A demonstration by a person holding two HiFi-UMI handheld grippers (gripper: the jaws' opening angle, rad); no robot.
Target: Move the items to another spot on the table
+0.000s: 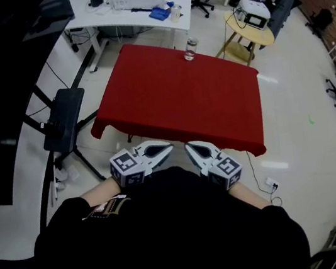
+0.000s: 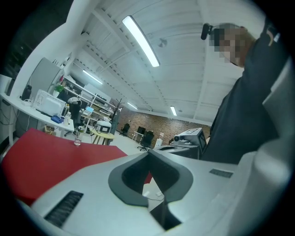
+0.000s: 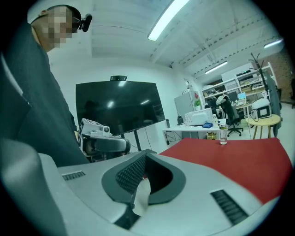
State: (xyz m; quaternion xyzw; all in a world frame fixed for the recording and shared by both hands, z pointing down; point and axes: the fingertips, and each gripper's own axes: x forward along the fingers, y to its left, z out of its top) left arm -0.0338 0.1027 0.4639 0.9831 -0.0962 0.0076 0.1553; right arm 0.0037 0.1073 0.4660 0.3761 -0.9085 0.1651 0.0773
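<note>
Red cloth covers the table (image 1: 174,97) in the middle of the head view; a clear glass container (image 1: 190,49) stands upright at its far edge, in the upper middle of the frame; my left gripper (image 1: 165,151) and my right gripper (image 1: 191,148) are at the lower centre, near the table's near edge; both have jaws pressed together on nothing, well apart from the container.

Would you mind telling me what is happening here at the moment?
A person stands at the near edge of the red table, holding the left tool and the right tool close to the body, both shut and empty. The only item on the table, a clear glass, sits at the far edge, and neither tool is near it.
</note>
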